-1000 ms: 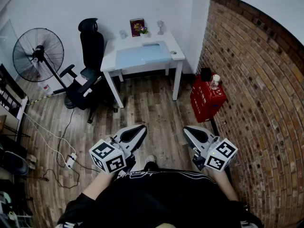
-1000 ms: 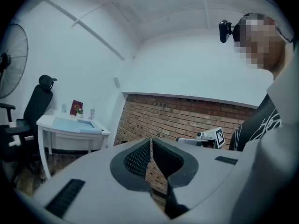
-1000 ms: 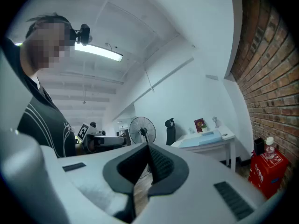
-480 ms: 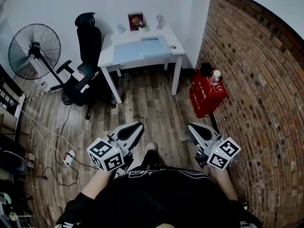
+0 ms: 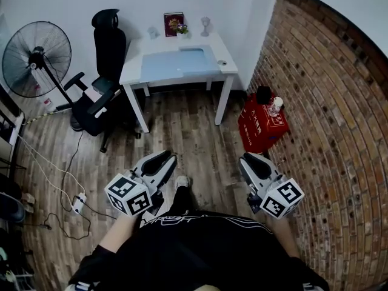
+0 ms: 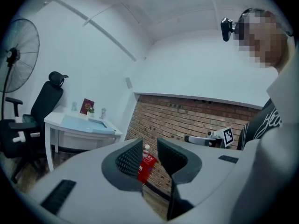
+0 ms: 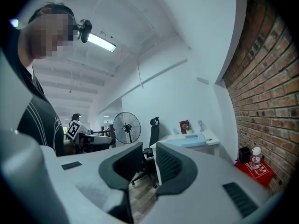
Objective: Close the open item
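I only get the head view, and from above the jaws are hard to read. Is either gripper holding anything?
Observer: No. The left gripper has jaws that have just been opening; a narrow gap, nothing held.
Operator: And the right?
Observer: The right gripper likewise: jaws just opening, slightly apart, empty.
Operator: What shows through the left gap?
Observer: The red box by the brick wall, far off.
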A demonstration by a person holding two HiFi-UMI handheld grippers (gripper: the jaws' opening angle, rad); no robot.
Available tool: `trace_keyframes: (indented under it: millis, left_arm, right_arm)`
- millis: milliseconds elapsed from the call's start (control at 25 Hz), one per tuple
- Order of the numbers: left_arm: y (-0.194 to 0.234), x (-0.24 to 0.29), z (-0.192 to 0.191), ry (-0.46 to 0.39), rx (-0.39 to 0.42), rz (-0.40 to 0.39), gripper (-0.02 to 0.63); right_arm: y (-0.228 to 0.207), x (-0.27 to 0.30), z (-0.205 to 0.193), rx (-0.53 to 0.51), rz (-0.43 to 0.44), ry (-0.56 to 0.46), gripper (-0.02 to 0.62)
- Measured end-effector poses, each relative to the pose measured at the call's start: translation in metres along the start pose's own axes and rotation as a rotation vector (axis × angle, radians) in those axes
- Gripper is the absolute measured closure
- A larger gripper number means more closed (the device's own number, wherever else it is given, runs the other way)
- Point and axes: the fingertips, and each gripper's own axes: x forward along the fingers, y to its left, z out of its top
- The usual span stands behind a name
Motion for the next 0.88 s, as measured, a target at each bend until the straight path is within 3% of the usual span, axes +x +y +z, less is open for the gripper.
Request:
trace_keyframes:
  millis: [40, 160, 320, 680, 880]
  left_arm:
    - [0.015, 0.003, 0.005, -0.011, -0.019, 0.013, 0.48]
    - [0.063, 0.014, 0.02, -0.039, -0.059, 0.066, 0.393]
    - [0.122, 0.039, 0.042, -0.059, -0.045, 0.083, 0.317]
    - [0.265, 0.121, 0.091, -0.008, -0.047, 0.104, 0.278]
    - [0.32, 0.157, 0.108, -0.01, -0.038, 0.088, 0.278]
  right_arm:
    - [-0.008, 0.008, 0.002, 0.001, -0.012, -0.003, 0.492]
    - [-0.04, 0.033, 0.008, 0.003, -0.074, -0.004, 0.442]
    - [-0.081, 0.078, 0.01, 0.016, -0.115, 0.018, 0.359]
    - [-0.162, 0.218, 0.029, 0.033, -0.143, 0.068, 0.293]
    - [-0.195, 0.279, 0.032, 0.02, -0.174, 0.092, 0.276]
